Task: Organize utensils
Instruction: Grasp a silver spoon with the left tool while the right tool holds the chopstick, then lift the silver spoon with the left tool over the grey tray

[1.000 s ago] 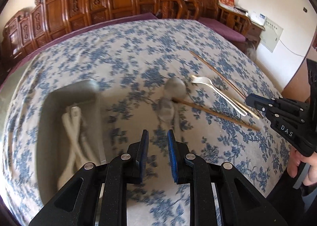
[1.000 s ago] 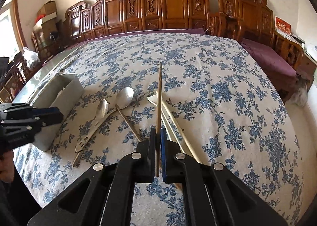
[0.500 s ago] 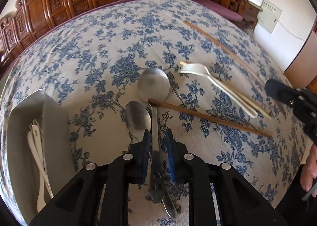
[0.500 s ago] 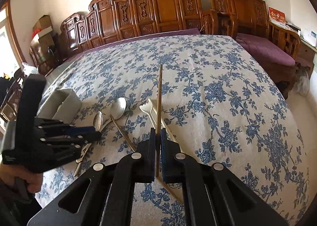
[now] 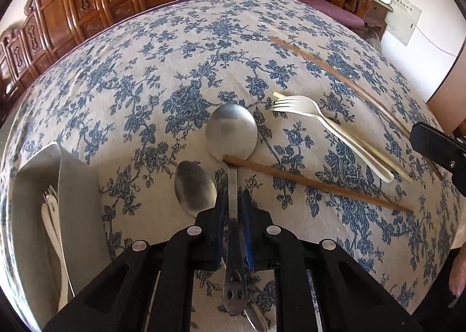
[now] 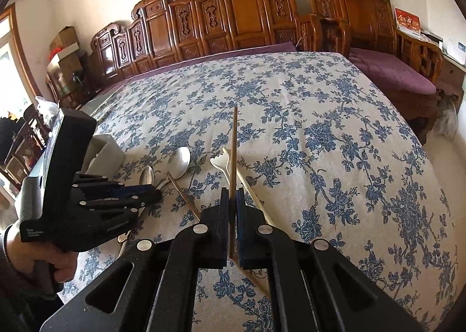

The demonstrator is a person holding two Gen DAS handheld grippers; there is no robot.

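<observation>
My left gripper [image 5: 233,200] is closed around the handle of the large metal spoon [image 5: 231,131], which lies on the floral tablecloth. A smaller metal spoon [image 5: 193,186] lies just left of it. A brown chopstick [image 5: 317,184] rests across the large spoon's neck. A white fork [image 5: 329,128] and a pale chopstick [image 5: 387,161] lie to the right. My right gripper [image 6: 232,195] is shut on a brown chopstick [image 6: 233,145] that points forward above the table. The left gripper also shows in the right wrist view [image 6: 151,193].
A grey utensil box [image 5: 75,200] with white utensils [image 5: 52,221] inside stands at the left; it also shows in the right wrist view [image 6: 106,152]. Carved wooden chairs [image 6: 233,11] line the table's far edge. A purple-cushioned bench [image 6: 393,69] is at the right.
My left gripper came down over the large spoon and its jaws closed on the handle. My right gripper kept holding the chopstick and lifted a little.
</observation>
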